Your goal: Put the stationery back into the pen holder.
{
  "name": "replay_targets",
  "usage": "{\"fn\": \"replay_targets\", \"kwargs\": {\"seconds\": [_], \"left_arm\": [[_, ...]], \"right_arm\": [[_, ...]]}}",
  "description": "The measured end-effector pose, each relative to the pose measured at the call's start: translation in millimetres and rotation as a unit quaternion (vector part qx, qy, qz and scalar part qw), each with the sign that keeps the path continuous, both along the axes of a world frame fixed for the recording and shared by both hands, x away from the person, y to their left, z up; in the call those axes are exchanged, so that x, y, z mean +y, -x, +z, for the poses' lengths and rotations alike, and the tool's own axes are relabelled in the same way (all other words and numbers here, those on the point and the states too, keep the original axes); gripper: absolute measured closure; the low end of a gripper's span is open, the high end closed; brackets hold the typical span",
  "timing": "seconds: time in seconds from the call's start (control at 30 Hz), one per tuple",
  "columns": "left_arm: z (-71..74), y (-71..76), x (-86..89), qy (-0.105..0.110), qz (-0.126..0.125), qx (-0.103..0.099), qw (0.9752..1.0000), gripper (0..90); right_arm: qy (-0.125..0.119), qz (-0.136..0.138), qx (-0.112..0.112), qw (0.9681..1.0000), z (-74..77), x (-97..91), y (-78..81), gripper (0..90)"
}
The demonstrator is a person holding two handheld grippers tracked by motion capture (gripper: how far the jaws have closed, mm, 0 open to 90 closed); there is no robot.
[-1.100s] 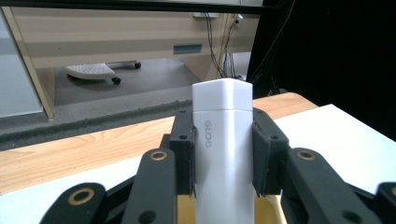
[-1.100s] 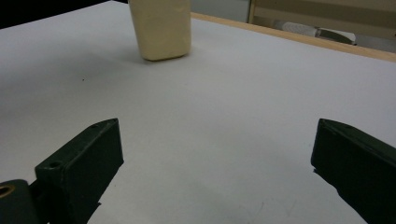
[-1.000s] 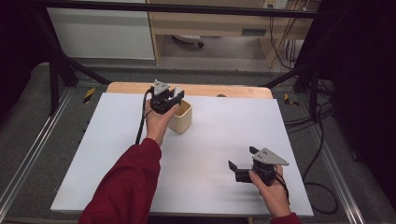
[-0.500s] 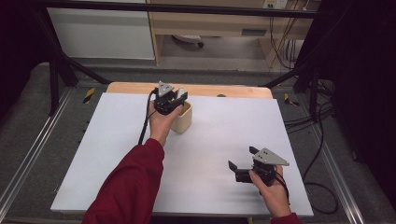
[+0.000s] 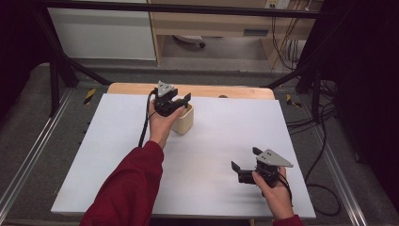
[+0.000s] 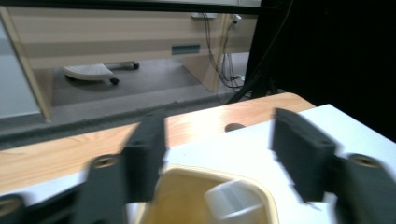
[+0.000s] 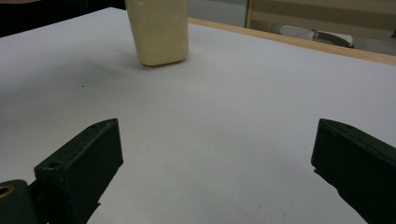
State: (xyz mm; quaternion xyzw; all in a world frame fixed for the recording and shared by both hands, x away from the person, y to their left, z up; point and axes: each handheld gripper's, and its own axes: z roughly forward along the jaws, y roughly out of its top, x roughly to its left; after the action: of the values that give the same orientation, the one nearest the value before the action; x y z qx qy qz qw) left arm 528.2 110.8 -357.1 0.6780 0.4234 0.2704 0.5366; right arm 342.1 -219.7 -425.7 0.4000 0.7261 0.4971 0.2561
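Even overhead light, soft shadows, blurred left gripper view

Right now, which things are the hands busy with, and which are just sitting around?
Busy with:
- cream cup, with a small white thing inside it
- left gripper, open above the cup
- right gripper, open, resting low over the white table

Just sitting around:
- cables on the floor
- wooden desk behind
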Motion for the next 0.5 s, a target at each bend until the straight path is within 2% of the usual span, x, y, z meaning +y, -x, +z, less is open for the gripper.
{"fn": "replay_targets", "kwargs": {"seconds": [0.2, 0.5], "left_arm": [[7.8, 8.2, 4.8, -0.005, 0.004, 0.005, 1.0000, 12.7], [14.5, 24.8, 7.0, 0.004, -0.019, -0.003, 0.9998, 6.2]], "right_arm": [[0.002, 0.001, 0.001, 1.0000, -0.1, 1.8, -0.1, 2.4], [0.003, 0.000, 0.001, 1.0000, -0.1, 1.9, -0.3, 2.3]]}}
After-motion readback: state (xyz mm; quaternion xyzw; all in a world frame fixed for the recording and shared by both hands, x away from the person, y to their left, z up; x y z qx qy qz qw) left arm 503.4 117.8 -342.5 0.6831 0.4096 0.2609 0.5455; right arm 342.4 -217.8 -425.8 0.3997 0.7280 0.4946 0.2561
